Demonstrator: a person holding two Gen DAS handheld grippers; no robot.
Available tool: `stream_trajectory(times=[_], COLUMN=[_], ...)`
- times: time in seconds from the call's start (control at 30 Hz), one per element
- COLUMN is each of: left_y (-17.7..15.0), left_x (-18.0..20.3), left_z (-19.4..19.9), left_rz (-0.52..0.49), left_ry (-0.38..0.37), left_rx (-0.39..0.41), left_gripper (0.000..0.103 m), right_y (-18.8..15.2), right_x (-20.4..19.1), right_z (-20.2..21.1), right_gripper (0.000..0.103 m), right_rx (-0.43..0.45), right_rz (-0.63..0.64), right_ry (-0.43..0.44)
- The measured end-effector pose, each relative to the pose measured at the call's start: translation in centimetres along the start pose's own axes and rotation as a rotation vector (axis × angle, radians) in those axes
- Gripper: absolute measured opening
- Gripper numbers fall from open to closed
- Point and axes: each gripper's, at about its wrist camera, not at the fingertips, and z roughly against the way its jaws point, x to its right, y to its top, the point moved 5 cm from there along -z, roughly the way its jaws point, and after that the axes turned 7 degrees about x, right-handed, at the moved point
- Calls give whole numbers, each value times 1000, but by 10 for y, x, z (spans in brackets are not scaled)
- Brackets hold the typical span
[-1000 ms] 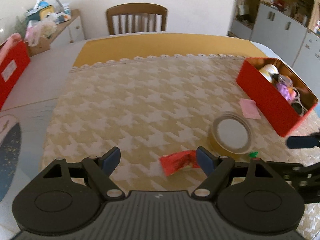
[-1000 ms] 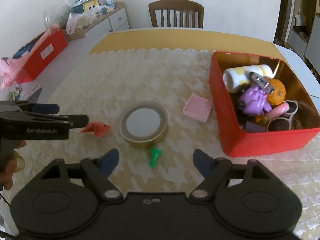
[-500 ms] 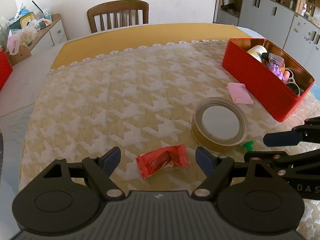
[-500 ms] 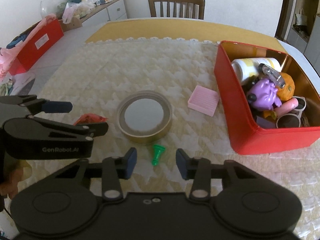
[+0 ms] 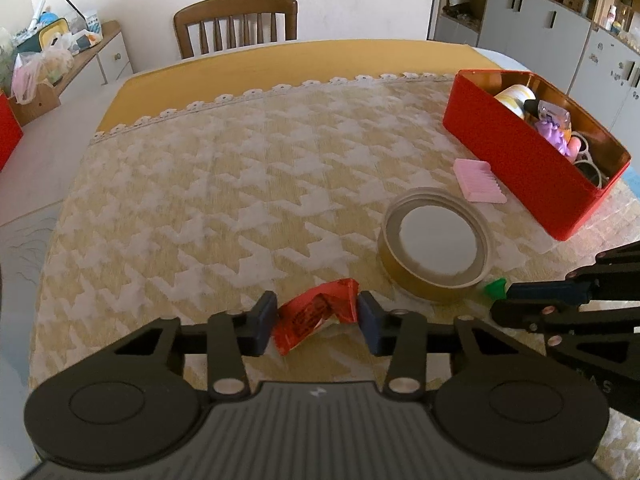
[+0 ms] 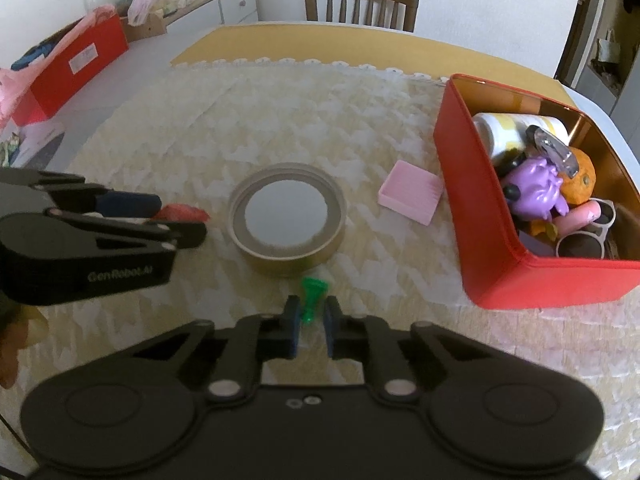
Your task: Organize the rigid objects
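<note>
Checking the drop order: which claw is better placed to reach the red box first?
Right, probably. The right claw brackets the green piece, with the red box on its side. The left claw, around the red wrapper, sits beyond the tape roll.

My left gripper (image 5: 317, 322) jaws pinch the red wrapper (image 5: 316, 317); right gripper (image 6: 311, 326) jaws nearly closed around the green piece (image 6: 311, 297).

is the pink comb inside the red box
No, the pink comb lies on the tablecloth just outside the red box.
</note>
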Motion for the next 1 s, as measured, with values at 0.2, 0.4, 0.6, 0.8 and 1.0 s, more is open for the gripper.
stream_trajectory(times=[0.2,0.4,0.6,0.8,1.0], left_y=[2,6,12,22,33], left_x=[-2,-4,-6,-8,-5], left_z=[2,6,13,23,35], left_rz=[13,34,36,73,89], left_ry=[0,5,34,47,55], left_rx=[9,22,33,42,55], left_gripper=[32,27,24,23,23], right_y=[0,1,5,12,19], right_x=[3,10,20,31,48], right_z=[1,8,24,41,58], right_gripper=[6,5,5,6,6], right_rx=[9,27,60,89,131], right_rz=[-4,-29,-57,-50,-73], right_ry=[10,16,31,27,22])
